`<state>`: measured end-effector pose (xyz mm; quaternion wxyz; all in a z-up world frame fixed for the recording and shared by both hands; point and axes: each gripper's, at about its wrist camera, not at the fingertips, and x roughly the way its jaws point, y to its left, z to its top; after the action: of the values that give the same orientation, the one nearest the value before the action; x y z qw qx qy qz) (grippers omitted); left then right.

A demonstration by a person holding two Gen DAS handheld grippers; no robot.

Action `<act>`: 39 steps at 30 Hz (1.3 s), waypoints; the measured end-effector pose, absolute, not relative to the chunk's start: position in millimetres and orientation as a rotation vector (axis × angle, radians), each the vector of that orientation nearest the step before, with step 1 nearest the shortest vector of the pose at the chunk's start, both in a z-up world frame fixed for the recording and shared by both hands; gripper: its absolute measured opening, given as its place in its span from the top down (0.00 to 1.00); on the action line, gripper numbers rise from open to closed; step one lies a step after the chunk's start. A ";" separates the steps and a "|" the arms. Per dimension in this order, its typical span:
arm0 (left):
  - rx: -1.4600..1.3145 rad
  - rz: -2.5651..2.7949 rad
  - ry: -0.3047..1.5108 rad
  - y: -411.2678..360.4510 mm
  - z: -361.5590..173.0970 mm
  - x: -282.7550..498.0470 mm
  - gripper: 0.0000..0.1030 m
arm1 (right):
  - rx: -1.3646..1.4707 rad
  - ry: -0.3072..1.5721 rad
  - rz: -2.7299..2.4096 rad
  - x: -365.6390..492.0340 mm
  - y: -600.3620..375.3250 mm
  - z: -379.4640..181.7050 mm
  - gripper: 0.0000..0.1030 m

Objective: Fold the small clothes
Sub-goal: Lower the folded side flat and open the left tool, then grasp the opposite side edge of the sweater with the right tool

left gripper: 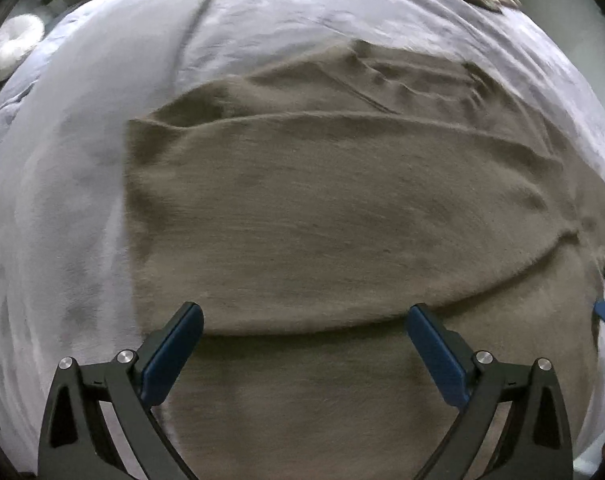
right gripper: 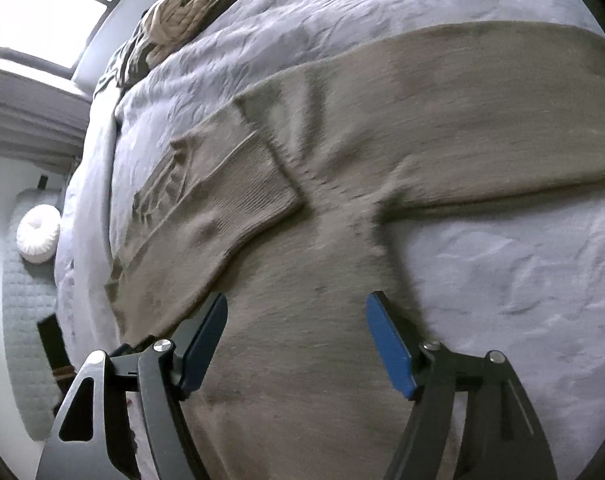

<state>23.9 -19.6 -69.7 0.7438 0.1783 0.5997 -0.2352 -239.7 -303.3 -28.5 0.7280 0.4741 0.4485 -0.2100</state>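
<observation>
On the bedspread (left gripper: 62,200), sweater (left gripper: 322,220) seemingly folded.

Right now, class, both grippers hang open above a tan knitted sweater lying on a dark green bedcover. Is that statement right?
Not quite. The bedcover is pale lavender-grey, not dark green, as the right wrist view shows. The rest stands: the left gripper and the right gripper are both open above the tan knitted sweater.

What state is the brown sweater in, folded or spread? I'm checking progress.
Partly folded: the brown sweater has one sleeve laid across its body, while the other sleeve stretches out over the bedcover.
</observation>
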 end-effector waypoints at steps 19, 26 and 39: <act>0.477 -0.788 1.305 -130.3 -64.6 -51.1 0.01 | 1.362 0.550 -0.830 -413.6 -437.4 -20.4 0.17; 0.481 -0.811 1.291 -164.3 -63.9 -61.0 0.01 | 1.440 0.402 -0.850 -439.5 -469.1 -24.0 0.17; 0.411 -0.771 1.313 -202.5 -68.5 -59.0 0.01 | 1.550 0.280 -0.810 -435.3 -506.2 -35.4 0.29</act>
<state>-59.0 -202.5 -68.5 0.7050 0.1847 0.5904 -0.3469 -435.3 -506.2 -35.4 0.6327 0.6777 0.1225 -0.3541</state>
